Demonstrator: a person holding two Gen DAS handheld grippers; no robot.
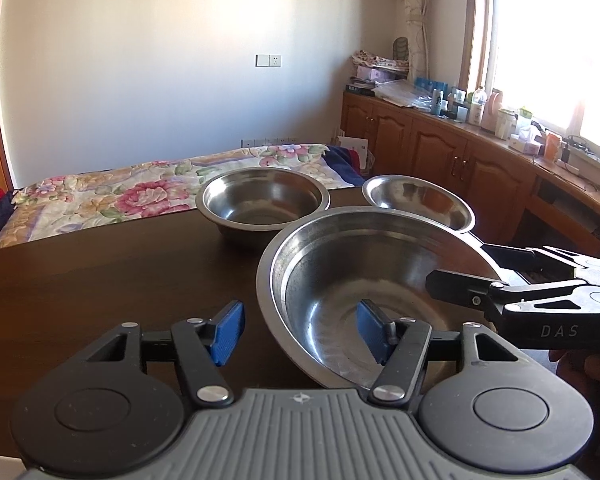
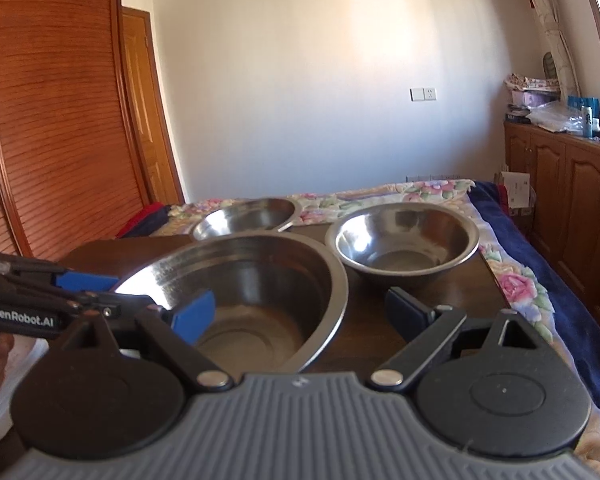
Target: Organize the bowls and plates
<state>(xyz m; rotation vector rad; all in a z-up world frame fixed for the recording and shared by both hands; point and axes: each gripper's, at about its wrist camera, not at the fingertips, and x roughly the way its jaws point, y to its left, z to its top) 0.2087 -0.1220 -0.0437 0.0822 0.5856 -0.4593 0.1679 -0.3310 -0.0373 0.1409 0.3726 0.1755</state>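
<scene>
Both grippers — left gripper (image 1: 300,330), right gripper (image 2: 300,314) — gape over the large bowl's (image 1: 364,280) near rim; next, clamp it for stacking.

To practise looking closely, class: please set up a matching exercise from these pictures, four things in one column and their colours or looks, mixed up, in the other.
Things:
1. big bowl
2. table
3. bedspread
4. pads of the tongs

Looks:
A. blue
B. flowered
C. shiny steel
D. dark brown

Pairs: 1-C, 2-D, 3-B, 4-A
</scene>
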